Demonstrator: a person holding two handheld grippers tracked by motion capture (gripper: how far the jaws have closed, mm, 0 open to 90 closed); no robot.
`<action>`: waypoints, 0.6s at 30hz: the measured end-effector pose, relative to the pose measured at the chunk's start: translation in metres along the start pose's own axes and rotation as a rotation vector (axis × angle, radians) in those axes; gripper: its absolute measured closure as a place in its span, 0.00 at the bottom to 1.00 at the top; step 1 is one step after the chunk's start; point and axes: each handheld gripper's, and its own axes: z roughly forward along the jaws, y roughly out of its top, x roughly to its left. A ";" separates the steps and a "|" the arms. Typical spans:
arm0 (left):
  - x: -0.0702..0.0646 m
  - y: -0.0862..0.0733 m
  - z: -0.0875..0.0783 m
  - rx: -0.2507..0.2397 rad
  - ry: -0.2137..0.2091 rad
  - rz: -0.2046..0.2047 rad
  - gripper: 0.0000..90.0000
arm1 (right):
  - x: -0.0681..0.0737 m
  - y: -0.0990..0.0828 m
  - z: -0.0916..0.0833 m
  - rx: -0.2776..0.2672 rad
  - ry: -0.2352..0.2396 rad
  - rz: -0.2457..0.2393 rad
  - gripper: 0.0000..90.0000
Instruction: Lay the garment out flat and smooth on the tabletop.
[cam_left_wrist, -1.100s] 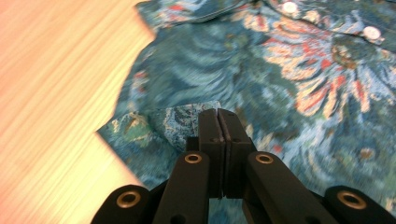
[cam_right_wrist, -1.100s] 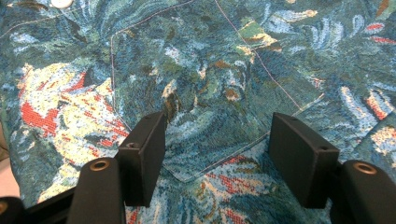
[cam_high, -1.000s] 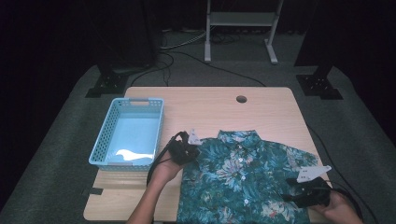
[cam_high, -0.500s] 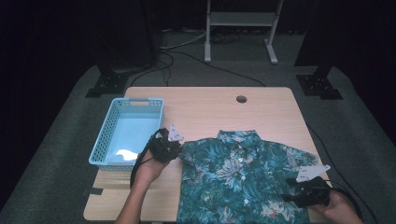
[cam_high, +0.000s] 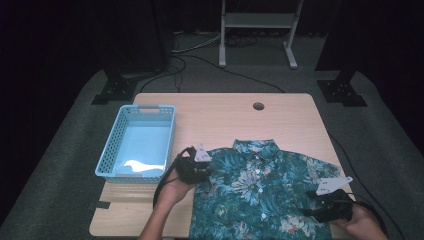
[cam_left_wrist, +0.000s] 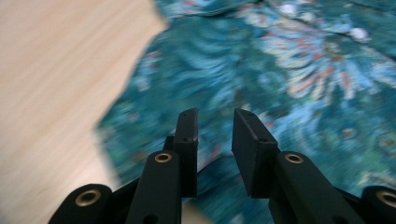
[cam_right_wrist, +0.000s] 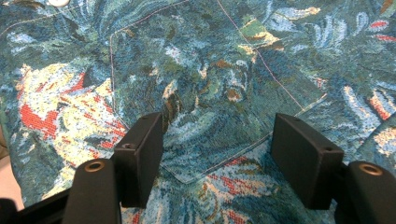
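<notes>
**Two-gripper handling of the shirt: sleeve approach**

Judged step: taking hold of the shirt at its sleeve edge; advance the left gripper low so one jaw slips under the cloth before closing; its jaws stand slightly parted, gripping nothing; the right gripper hovers over the pocket, jaws released wide; the shirt lies flat, buttoned, teal floral, on the wooden surface just beside the blue basket

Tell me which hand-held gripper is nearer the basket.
Left. The left hand-held gripper sits just right of the basket, at the shirt's sleeve; the right hand-held gripper is far across the shirt.
</notes>
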 end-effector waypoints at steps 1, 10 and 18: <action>-0.004 0.001 0.005 0.001 -0.015 0.002 0.79 | 0.000 0.000 0.000 0.000 0.000 0.000 0.38; -0.032 0.002 0.032 0.033 -0.108 0.034 0.78 | 0.000 -0.001 0.000 -0.007 -0.001 0.003 0.37; -0.029 -0.015 0.030 0.068 -0.085 0.001 0.74 | 0.000 -0.002 0.000 -0.016 0.001 0.003 0.37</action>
